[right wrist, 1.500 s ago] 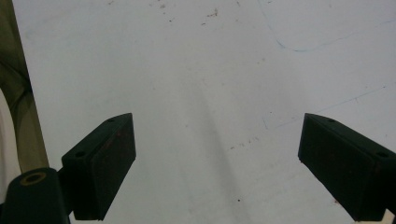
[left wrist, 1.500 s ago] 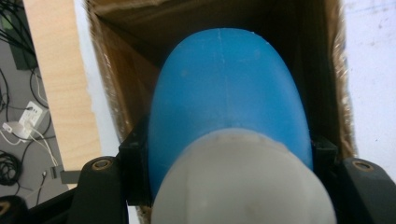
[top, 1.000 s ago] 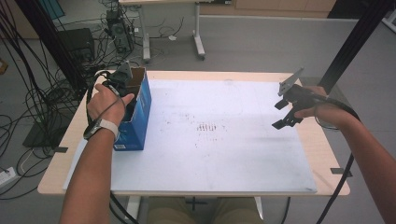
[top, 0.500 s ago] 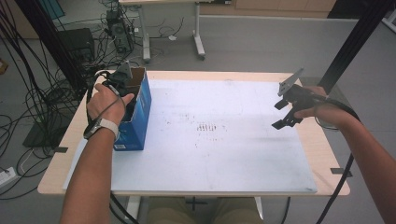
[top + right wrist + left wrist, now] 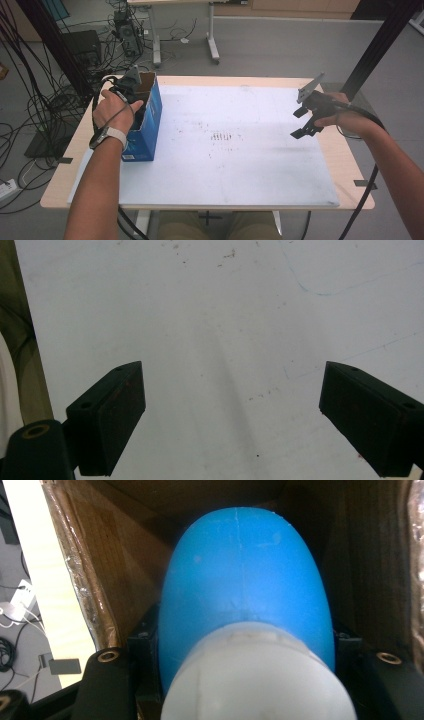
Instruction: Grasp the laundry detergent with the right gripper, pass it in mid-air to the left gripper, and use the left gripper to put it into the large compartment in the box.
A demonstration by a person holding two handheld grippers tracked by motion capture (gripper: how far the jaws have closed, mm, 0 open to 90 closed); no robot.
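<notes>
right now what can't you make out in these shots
- Left gripper, high view: its tips are hidden inside the blue box.
- Blue and white object, left gripper view: too close to identify, bottom edge cuts it off.
- Box floor: hidden by that object.
- Right gripper: open, nothing between.

No visible change, left gripper (image 5: 131, 89) inside blue box (image 5: 150, 120), right gripper (image 5: 306, 116) hovering as before

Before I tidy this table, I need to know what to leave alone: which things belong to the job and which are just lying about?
In the job:
- left gripper, shut on the blue-and-white object
- blue cardboard box

Lying about:
- right gripper, open over the white table sheet
- floor cables
</notes>
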